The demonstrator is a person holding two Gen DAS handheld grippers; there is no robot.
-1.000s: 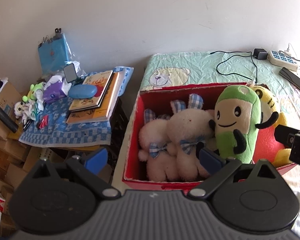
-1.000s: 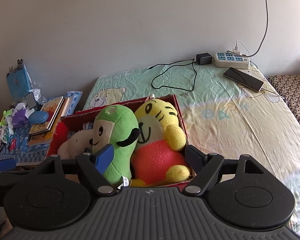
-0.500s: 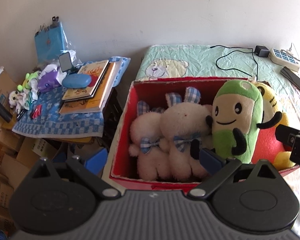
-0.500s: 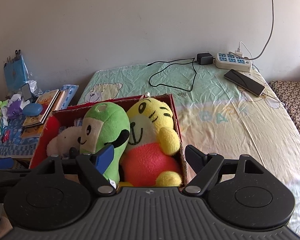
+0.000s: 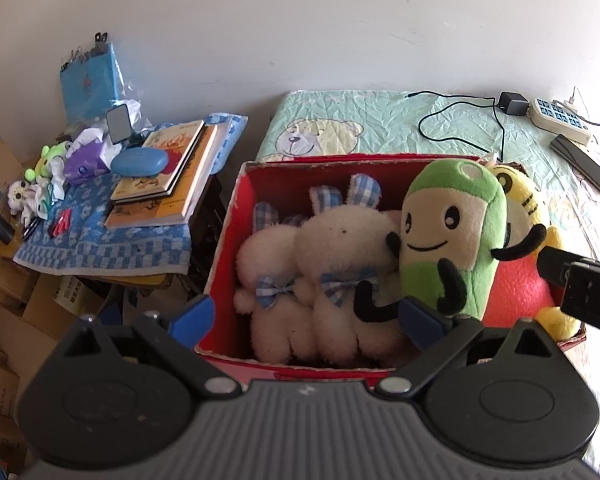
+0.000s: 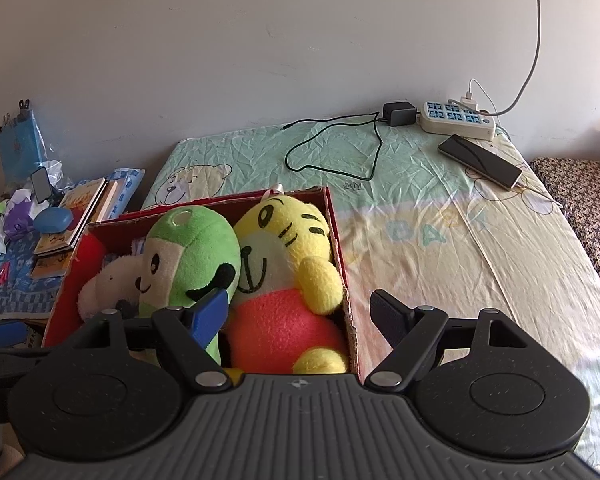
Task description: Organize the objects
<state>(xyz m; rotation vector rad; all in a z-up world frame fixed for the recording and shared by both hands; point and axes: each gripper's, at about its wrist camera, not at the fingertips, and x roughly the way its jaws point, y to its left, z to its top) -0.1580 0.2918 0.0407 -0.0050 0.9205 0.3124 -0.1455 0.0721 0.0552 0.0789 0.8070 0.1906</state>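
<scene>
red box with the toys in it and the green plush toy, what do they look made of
The red open-topped box looks like cardboard with a matte red face: a raw brown edge shows along its thin wall. The green plush toy with the tan face looks like short-pile fleece fabric, fuzzy and matte, probably soft-stuffed.

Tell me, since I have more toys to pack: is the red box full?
Nearly full. The red box holds two white bunnies, a green plush and a yellow tiger packed side by side, hiding its floor.

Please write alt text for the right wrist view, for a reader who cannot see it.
A red box on a bed holds a green plush, a yellow tiger plush and a white plush. The open right tongs hover over it, empty.
</scene>
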